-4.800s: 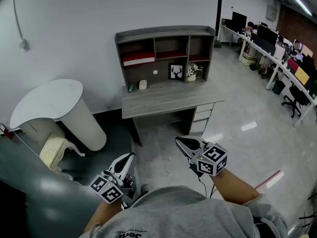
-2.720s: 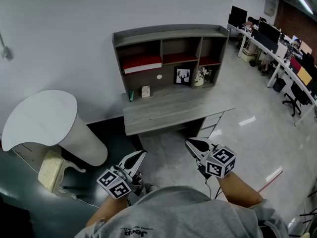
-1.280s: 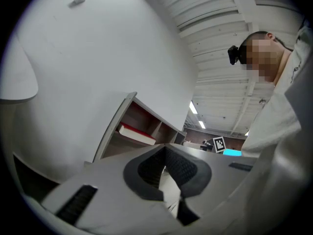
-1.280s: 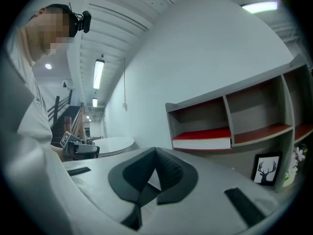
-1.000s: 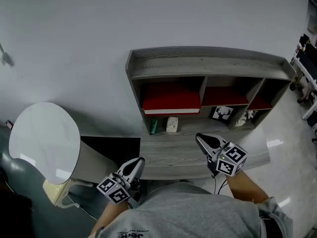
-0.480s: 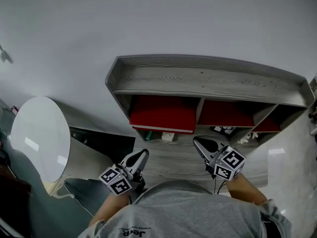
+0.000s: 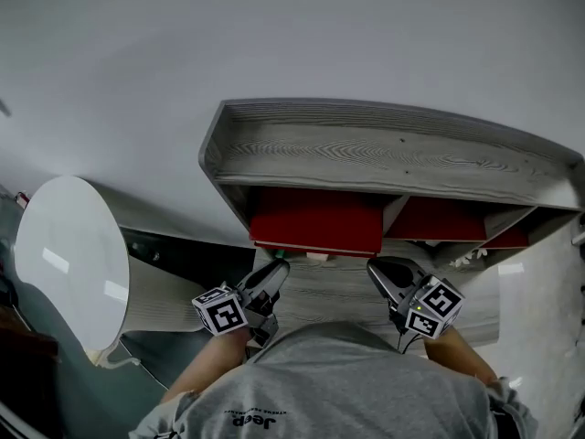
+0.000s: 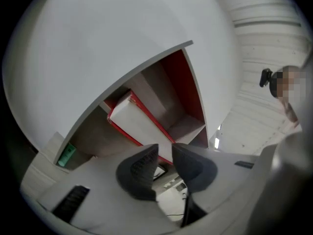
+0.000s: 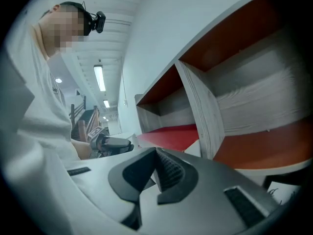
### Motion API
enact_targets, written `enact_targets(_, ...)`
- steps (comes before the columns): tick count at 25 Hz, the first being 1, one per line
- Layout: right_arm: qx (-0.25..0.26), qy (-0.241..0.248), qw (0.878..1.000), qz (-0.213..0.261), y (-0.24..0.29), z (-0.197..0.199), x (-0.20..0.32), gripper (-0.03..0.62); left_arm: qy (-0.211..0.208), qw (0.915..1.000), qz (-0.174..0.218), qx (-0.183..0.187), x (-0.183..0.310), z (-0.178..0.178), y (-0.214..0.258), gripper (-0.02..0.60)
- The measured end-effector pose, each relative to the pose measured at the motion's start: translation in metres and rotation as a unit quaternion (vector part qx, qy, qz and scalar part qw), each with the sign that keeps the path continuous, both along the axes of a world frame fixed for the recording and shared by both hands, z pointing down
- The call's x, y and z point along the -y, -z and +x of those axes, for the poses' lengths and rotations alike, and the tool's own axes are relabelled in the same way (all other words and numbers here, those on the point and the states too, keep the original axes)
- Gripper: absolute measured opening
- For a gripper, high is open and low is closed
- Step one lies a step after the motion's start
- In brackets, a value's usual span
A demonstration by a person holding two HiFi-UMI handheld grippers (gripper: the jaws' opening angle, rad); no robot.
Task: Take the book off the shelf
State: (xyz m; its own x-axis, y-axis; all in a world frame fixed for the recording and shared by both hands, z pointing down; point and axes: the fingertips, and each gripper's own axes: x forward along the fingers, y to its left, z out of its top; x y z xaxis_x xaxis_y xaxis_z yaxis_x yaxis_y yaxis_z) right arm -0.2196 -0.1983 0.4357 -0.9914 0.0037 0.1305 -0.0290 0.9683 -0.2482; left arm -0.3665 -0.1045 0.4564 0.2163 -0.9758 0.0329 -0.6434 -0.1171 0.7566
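Note:
A red book (image 7: pixel 315 222) with white page edges (image 8: pixel 134 124) lies flat in the left compartment of the grey shelf unit (image 7: pixel 384 149) on the desk. My left gripper (image 7: pixel 273 274) points level at the book's front edge, just short of it. In the left gripper view its jaws (image 8: pixel 165 156) have just been opening and stand a little apart, with nothing pressed between them. My right gripper (image 7: pixel 386 275) hovers over the desk below the divider between the left and middle compartments. Its jaws (image 9: pixel 156 155) are shut and empty.
The middle (image 7: pixel 439 219) and right compartments have red floors. A small green thing (image 7: pixel 281 256) and a white thing (image 7: pixel 317 257) stand on the desk (image 7: pixel 334 291) under the book's compartment. A white round table (image 7: pixel 69 263) stands at the left. A wall runs behind the shelf.
The view has closed in on the shelf. My left gripper has moved forward to the book's front edge, rolled, and parted its jaws. My right gripper has crept forward.

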Motion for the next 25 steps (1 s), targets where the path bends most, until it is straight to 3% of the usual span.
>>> enact_targets(3,-0.011,-0.016,1.000,-0.006,-0.005,0.001,-0.002,0.000,-0.041,0.9964,0.011,-0.073,0.013,-0.001,0.002,0.280)
enact_targets(7,-0.020,-0.028,0.999,-0.012,-0.008,-0.001,-0.007,0.000,-0.028,0.9867,-0.017,-0.159,0.021,-0.016,-0.016,0.391)
enact_targets(11,-0.024,-0.036,0.999,-0.010,-0.008,-0.003,-0.012,0.000,0.003,0.9673,-0.048,-0.249,0.029,-0.027,-0.027,0.445)
enact_targets(14,-0.024,-0.038,0.999,-0.006,-0.006,-0.005,-0.014,0.000,0.020,0.9582,-0.049,-0.281,0.037,-0.036,-0.026,0.446)
enact_targets(19,-0.028,-0.048,0.998,-0.003,-0.005,-0.003,-0.015,0.000,0.040,0.9551,-0.031,-0.292,0.048,-0.053,-0.016,0.443)
enact_targets(22,-0.031,-0.051,0.998,-0.002,-0.005,-0.003,-0.016,0.000,0.055,0.9475,-0.034,-0.313,0.051,-0.061,-0.016,0.395)
enact_targets(25,-0.035,-0.054,0.998,0.000,-0.006,-0.004,-0.019,0.000,0.064,0.9413,-0.041,-0.329,0.048,-0.062,-0.022,0.259)
